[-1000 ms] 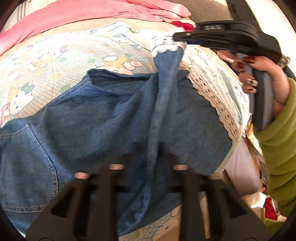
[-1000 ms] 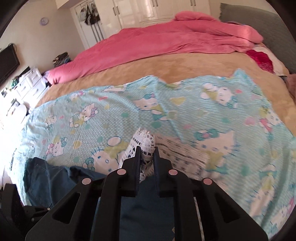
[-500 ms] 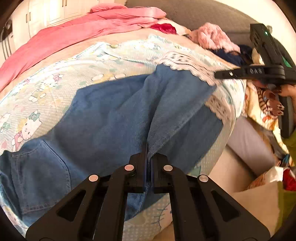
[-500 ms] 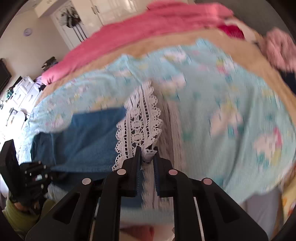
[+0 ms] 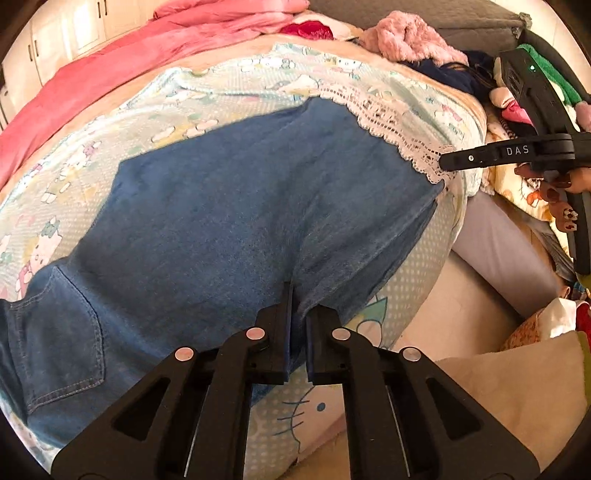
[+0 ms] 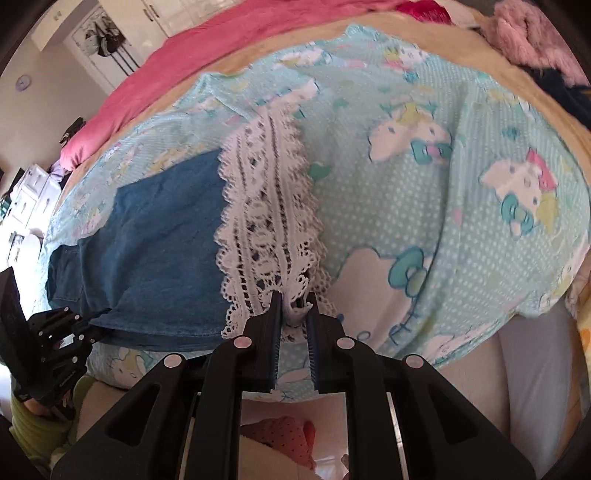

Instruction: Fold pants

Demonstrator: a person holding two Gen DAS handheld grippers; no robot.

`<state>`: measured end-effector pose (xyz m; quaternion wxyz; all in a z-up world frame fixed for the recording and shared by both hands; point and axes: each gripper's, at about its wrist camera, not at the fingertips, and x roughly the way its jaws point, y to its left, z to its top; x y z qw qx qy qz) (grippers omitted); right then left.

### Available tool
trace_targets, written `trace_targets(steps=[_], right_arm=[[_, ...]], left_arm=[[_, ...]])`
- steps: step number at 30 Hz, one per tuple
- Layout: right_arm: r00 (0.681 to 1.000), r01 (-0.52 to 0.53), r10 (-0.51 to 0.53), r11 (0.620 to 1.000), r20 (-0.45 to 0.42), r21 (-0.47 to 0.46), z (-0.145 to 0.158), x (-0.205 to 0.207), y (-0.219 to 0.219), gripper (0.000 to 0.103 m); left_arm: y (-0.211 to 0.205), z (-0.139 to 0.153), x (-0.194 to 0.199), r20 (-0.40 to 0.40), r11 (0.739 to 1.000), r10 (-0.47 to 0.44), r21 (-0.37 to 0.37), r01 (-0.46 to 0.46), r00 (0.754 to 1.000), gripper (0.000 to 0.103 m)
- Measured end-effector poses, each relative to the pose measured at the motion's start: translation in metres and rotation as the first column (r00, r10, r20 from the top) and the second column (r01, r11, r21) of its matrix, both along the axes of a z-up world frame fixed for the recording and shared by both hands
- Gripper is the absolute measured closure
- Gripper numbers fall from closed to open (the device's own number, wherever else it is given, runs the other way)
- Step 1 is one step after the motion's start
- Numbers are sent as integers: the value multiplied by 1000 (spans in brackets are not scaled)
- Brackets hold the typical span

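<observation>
Pants [image 5: 229,221] now lie spread flat on the cartoon-cat sheet [image 6: 461,192] of the bed, no longer hoisted in a ridge like a second ago. Left tongs [image 5: 298,302] pinch the near denim edge, jaws nearly closed; right tongs [image 6: 293,306] grip the lace hem [image 6: 266,206] (still clamped). Pink duvet [image 5: 110,70] sits beyond, white wardrobe [image 6: 122,33] behind.

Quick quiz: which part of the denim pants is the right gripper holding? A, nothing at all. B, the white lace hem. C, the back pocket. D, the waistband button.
B: in the right wrist view the right gripper is pinched on the white lace hem of the denim pants, which lie on the cartoon-print sheet, while the back pocket is at the far end near the left gripper.
</observation>
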<state>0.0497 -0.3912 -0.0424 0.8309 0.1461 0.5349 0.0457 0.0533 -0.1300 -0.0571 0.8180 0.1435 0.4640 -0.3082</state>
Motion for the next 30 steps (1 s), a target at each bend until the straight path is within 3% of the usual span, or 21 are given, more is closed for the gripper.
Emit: trace_targets(steps=[4, 6, 7, 8, 9, 11, 14, 17, 19, 21, 23, 25, 27, 28, 30], right_arm=[[999, 19, -19, 1000, -39, -3, -11, 0, -2, 89], [998, 28, -30, 999, -54, -32, -7, 1, -2, 75], [998, 37, -40, 998, -58, -58, -3, 2, -3, 68], [998, 51, -54, 996, -36, -77, 7, 1, -5, 68], [998, 66, -67, 994, -4, -82, 17, 0, -7, 68], [994, 80, -73, 994, 81, -78, 39, -1, -5, 60], [987, -19, 32, 996, 157, -86, 56, 3, 22, 54], [972, -156, 172, 981, 159, -112, 49, 11, 59, 53], [962, -216, 233, 968, 140, -124, 40, 15, 77, 53], [946, -287, 302, 950, 117, -125, 29, 16, 96, 53], [932, -333, 349, 931, 97, -150, 22, 18, 107, 53], [927, -355, 371, 918, 63, -179, 14, 18, 111, 52], [933, -355, 359, 915, -16, -190, -1, 19, 108, 51], [936, -351, 349, 916, -48, -195, -7, 19, 104, 50], [935, -354, 351, 919, -47, -174, -9, 14, 96, 50]], left_arm=[[-5, -2, -4, 6, 1000, -11, 14, 10, 1000, 97], [-3, -3, -4, -2, 1000, -10, 5, 10, 1000, 93], [-2, -3, -5, -5, 1000, -11, -1, 11, 1000, 85], [-1, -2, -6, -7, 1000, -13, -5, 13, 1000, 78], [0, 0, -7, -7, 1000, -14, -11, 14, 1000, 64], [7, 9, -11, 4, 999, -18, -47, 18, 1000, 61], [26, 27, -14, 20, 993, 21, -113, -19, 1000, 56], [57, 44, -12, 56, 984, 117, -143, -108, 992, 48], [85, 53, -8, 70, 967, 219, -152, -206, 973, 40], [115, 57, -1, 72, 934, 339, -144, -327, 938, 33], [146, 55, 7, 62, 887, 454, -127, -444, 889, 31], [165, 47, 16, 6, 861, 497, -130, -492, 868, 30], [178, 28, 26, -51, 838, 537, -78, -539, 842, 29], [182, 21, 29, -57, 827, 556, -54, -559, 829, 34], [197, 13, 33, -80, 813, 571, -84, -576, 817, 43]])
